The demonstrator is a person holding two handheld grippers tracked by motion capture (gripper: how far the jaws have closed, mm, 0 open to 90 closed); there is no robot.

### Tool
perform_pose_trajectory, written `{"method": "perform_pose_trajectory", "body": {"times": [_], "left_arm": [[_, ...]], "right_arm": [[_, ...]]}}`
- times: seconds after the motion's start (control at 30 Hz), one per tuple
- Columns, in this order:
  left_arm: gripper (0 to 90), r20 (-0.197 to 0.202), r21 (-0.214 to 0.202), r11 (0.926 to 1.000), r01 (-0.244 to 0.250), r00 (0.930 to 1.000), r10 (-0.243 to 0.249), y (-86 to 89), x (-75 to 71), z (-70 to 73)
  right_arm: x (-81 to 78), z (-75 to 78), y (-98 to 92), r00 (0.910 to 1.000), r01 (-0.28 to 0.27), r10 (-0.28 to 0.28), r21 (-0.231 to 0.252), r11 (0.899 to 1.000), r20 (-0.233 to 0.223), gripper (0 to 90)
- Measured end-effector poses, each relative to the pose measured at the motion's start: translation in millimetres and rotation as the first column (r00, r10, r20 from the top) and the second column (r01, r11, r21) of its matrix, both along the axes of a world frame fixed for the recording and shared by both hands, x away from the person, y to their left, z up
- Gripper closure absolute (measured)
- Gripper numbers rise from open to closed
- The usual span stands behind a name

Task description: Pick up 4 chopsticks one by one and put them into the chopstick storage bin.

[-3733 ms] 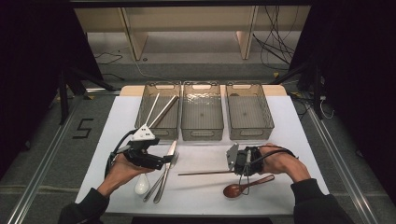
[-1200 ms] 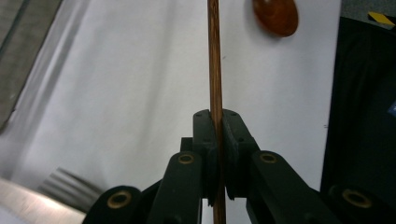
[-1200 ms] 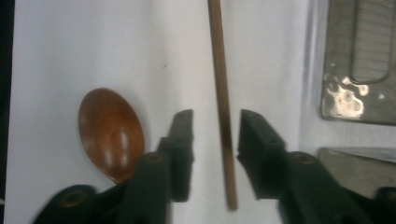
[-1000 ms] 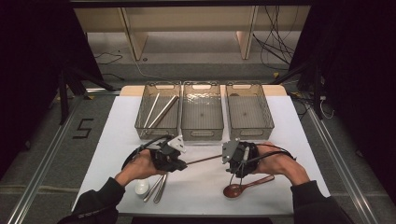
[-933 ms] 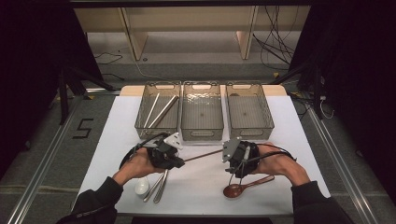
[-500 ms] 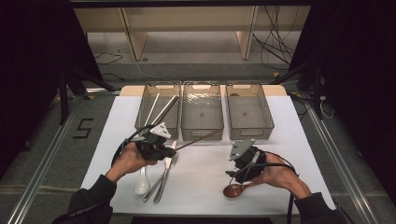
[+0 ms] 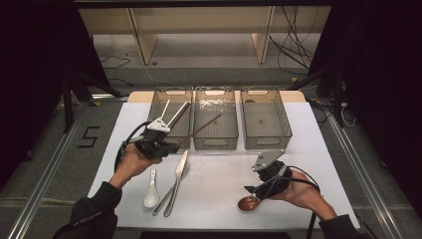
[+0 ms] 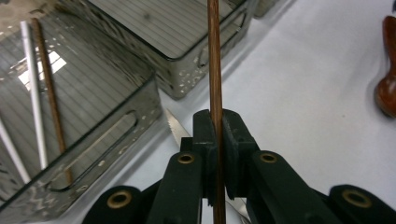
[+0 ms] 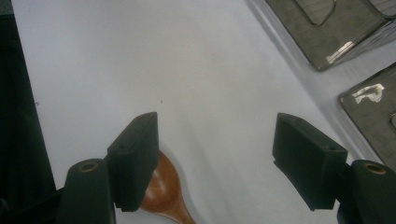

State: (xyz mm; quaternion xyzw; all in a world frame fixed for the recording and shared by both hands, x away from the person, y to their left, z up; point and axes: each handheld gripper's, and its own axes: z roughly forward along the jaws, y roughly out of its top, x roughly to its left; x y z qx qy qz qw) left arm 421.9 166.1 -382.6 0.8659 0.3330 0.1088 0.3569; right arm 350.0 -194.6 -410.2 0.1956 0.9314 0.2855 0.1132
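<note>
Brown chopstick (image 8: 215, 70): a thin dark wooden stick, pinched between the jaws of the left gripper; in the high view it slants up and to the right from that gripper, its far end over the middle bin, a little left of the frame's centre.
Left gripper (image 7: 166, 148): left of centre in the high view, jaws fully closed on the brown chopstick, which runs straight up the middle of the left gripper view between the two black pads.
Right gripper (image 9: 215, 163): lower right of the high view, low over the white sheet; its jaws stand wide apart and have just been opening, with bare sheet between them and nothing gripped.
Wooden spoon (image 9: 161, 191): reddish-brown bowl lying on the sheet at the bottom of the right gripper view, partly under the left-hand pad; whether the pad touches it cannot be told.
Left bin (image 7: 171, 119): clear grey, upper middle of the high view, holding several sticks, one white and one brown among them.
Middle bin (image 7: 215, 122): just beside the left bin, its short wall facing the person.
Right bin (image 7: 265, 119): last in the row, to the right.
White spoon (image 7: 151, 191): on the sheet at lower left, near the left forearm.
Knife and fork (image 7: 175, 185): lying side by side, just right of the white spoon.
Desk (image 7: 298, 149): covered by a white sheet that carries everything.
</note>
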Motion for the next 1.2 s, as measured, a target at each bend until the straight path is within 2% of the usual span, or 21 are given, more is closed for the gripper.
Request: {"method": "perform_pose_trajectory", "body": {"times": [0.23, 0.33, 0.47, 0.77, 0.9, 1.03, 1.2], "left_arm": [[85.1, 0.014, -0.045, 0.9949, -0.09, 0.9957, 0.091, 11.4, 24.6, 8.3], [85.2, 0.001, -0.065, 0.9891, -0.132, 0.9912, 0.133, 18.4, 38.7, 5.3], [85.2, -0.005, -0.086, 0.9778, -0.191, 0.9815, 0.191, 26.3, 53.8, 2.5], [85.1, -0.007, -0.069, 0.9578, -0.279, 0.9602, 0.279, 34.8, 83.1, 3.4], [85.1, -0.028, -0.052, 0.9491, -0.311, 0.9504, 0.31, 37.6, 96.0, -0.3], [85.1, -0.046, -0.024, 0.9451, -0.326, 0.9447, 0.325, 37.3, 105.7, -3.2], [85.1, -0.066, -0.018, 0.938, -0.346, 0.9365, 0.344, 38.1, 112.6, -7.6]], "right_arm": [[-2.7, -1.6, -1.2, 1.0, 0.008, -0.008, -0.002, 1.0, -0.004, 32.1], [-4.5, -0.9, -1.4, 1.0, 0.008, -0.008, -0.001, 1.0, -0.006, 32.1], [-7.4, -0.3, -2.2, 1.0, 0.008, -0.008, -0.002, 1.0, -0.005, 32.1], [-10.2, -0.9, -2.6, 0.9999, 0.008, -0.008, -0.001, 1.0, -0.012, 30.5], [-11.7, -1.2, -2.5, 0.9999, 0.001, -0.001, -0.003, 1.0, -0.013, 30.3], [-12.5, -0.9, -2.3, 0.9999, -0.006, 0.006, -0.005, 1.0, -0.015, 30.3], [-13.2, -1.5, -1.9, 0.9997, -0.016, 0.016, -0.008, 1.0, -0.016, 30.4]]}}
